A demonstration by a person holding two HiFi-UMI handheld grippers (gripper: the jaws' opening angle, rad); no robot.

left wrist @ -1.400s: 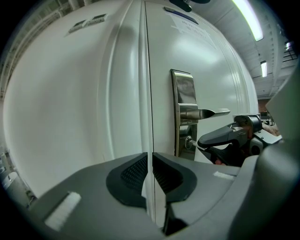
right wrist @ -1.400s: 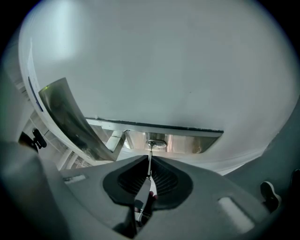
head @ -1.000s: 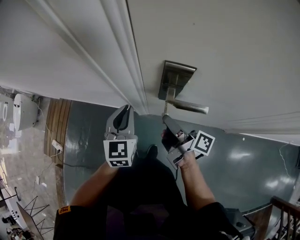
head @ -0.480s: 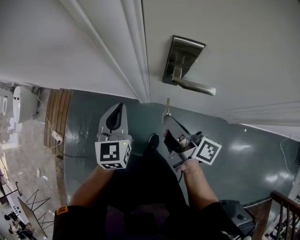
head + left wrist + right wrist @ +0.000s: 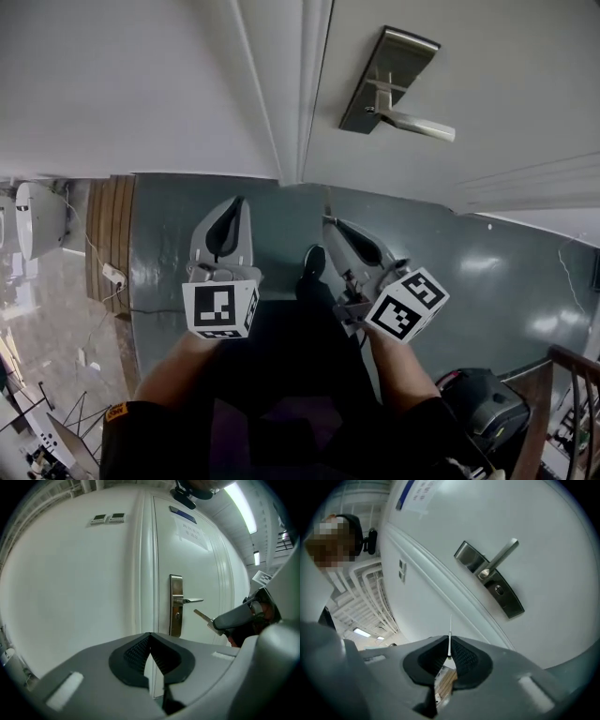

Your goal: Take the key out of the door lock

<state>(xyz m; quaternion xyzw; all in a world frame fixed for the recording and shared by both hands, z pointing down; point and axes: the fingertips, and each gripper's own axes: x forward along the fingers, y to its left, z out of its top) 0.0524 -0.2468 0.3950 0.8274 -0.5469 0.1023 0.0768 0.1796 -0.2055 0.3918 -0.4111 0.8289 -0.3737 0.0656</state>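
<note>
Key (image 5: 450,632), flat metal, in right gripper's (image 5: 448,649) ribbed jaws.

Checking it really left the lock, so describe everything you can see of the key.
The key is a slim, flat, silvery metal blade, clamped at its head in the right gripper, whose jaws are shut on it. The blade sticks out past the jaw tips, aimed toward the door lock but clear of it, touching nothing else. Its head is mostly hidden inside the grip.

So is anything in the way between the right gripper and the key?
No, nothing. The right gripper is shut on the key itself; its blade sticks out past the jaws, away from the door lock.
</note>
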